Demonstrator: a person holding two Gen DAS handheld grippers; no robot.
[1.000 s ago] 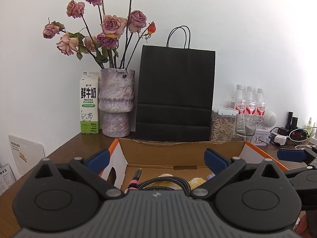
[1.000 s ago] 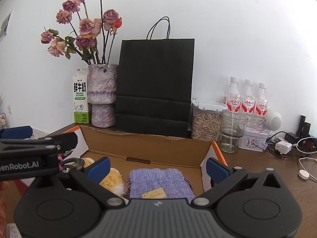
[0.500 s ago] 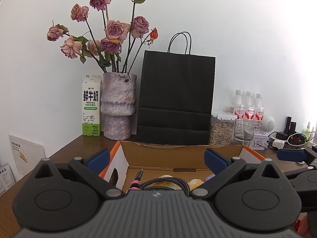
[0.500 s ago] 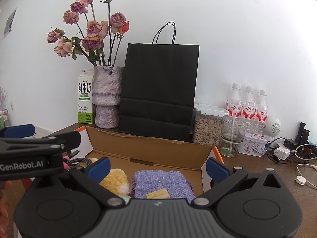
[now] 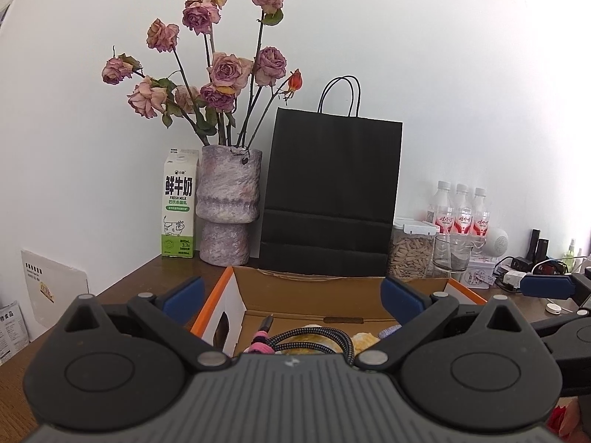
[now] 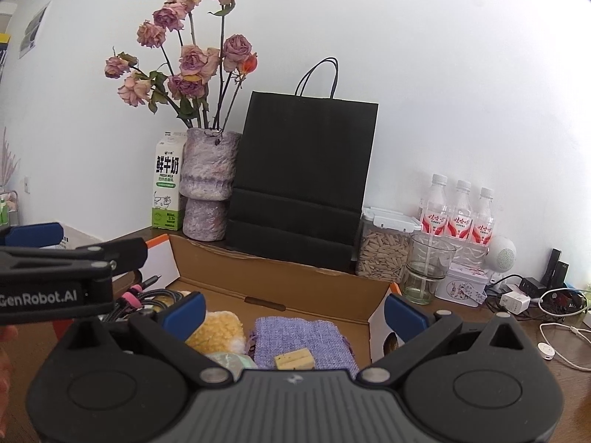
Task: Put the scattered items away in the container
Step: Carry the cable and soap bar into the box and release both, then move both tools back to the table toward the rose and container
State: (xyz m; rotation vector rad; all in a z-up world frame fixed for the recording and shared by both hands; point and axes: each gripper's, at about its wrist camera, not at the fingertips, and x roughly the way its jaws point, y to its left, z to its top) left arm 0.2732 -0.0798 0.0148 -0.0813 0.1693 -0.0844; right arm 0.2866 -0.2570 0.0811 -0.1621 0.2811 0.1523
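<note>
1. We hold the left tool (image 5: 291, 295) and right tool (image 6: 293, 304) above the near side of the cardboard box (image 6: 280, 277); both w/ jaws spread, nothing pinched.
2. Items sit inside the box: braided cable (image 5: 314, 337) at left, yellow fluffy thing (image 6: 221, 330) in the middle, purple pouch (image 6: 299, 336) w/ a small tan block (image 6: 294, 359) on it.
3. We judge the task near its end; next we'd scan the table (image 6: 513, 326) for strays before backing off.
4. Brown wood table, white wall. Far side: milk carton (image 5: 178, 205), vase (image 5: 227, 199) of dried roses, black paper bag (image 5: 330, 199), seed jar (image 6: 384, 253), bottles (image 6: 460, 214), chargers at right.
</note>
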